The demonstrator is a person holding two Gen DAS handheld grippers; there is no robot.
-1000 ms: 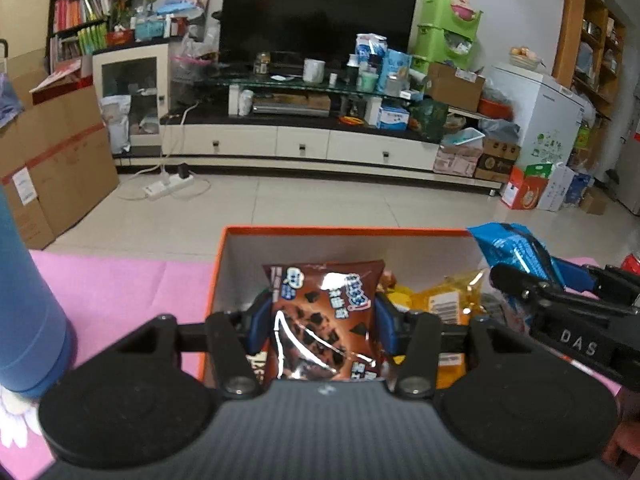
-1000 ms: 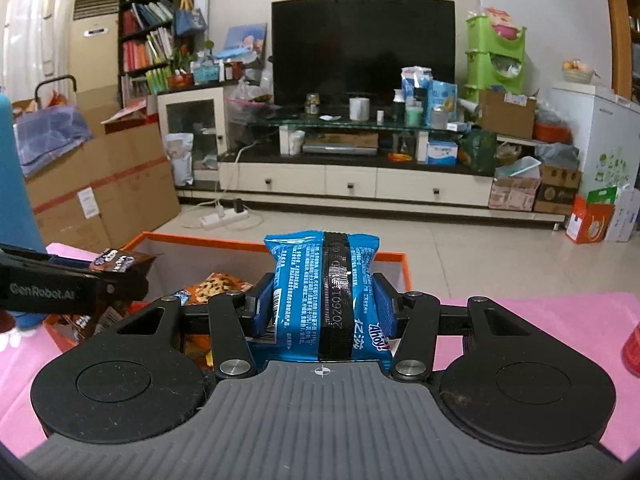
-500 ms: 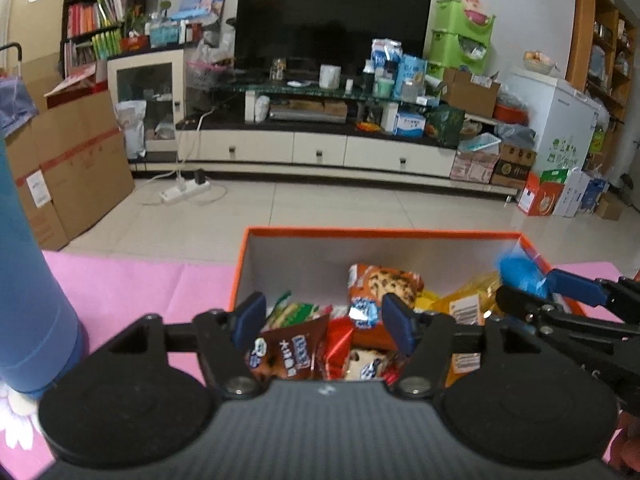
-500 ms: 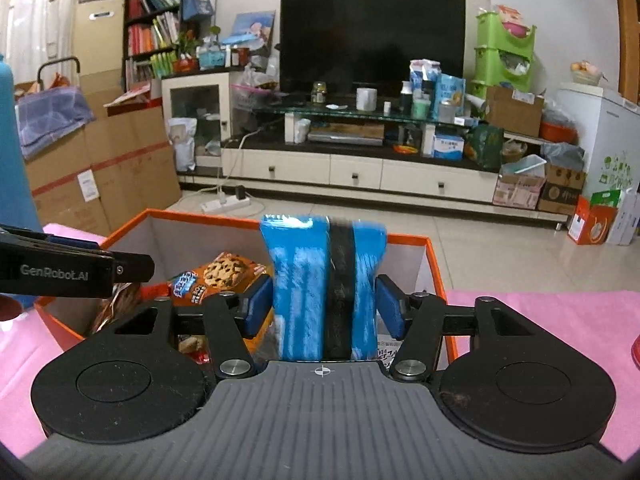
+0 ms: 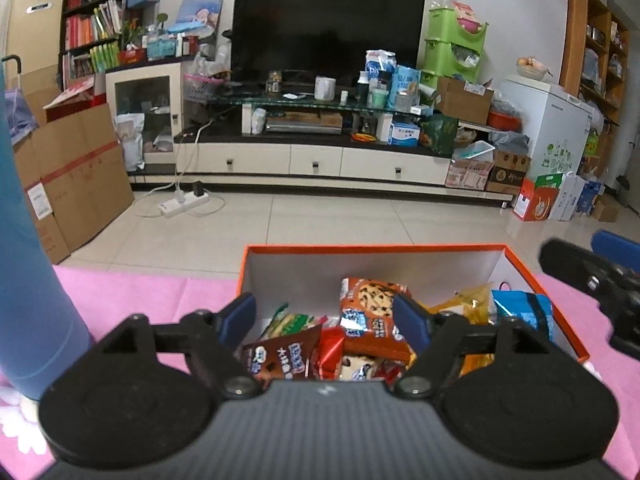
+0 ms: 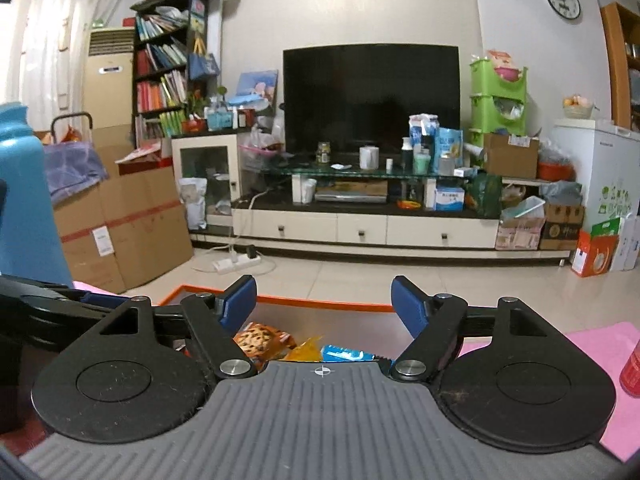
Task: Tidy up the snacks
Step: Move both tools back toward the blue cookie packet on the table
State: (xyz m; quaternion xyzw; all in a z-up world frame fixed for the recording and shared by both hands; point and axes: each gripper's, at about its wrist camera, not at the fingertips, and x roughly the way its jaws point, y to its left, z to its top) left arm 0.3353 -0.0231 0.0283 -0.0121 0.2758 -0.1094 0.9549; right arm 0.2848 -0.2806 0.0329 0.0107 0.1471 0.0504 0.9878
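An orange box (image 5: 532,276) with white inner walls sits on the pink cloth and holds several snack packs. The brown chocolate pack (image 5: 280,356) lies in it near the left, the blue pack (image 5: 520,312) at the right, a cookie pack (image 5: 374,312) in the middle. My left gripper (image 5: 328,318) hovers over the box, its jaws opening with nothing between the pads. My right gripper (image 6: 324,300) is above the box's near side, jaws opening and empty; below it the blue pack (image 6: 346,354) and cookie pack (image 6: 260,338) show. The right gripper's fingers (image 5: 592,276) reach in from the right in the left wrist view.
A tall blue bottle (image 5: 28,260) stands on the pink cloth (image 5: 132,296) left of the box. A red can (image 6: 632,368) is at the right edge. Beyond the table's far edge lie a tiled floor, a TV cabinet and cardboard boxes.
Both grippers let go of their packs: the brown pack and the blue pack dropped into the box. Both sets of jaws widened, and the right gripper rose and tilted up.
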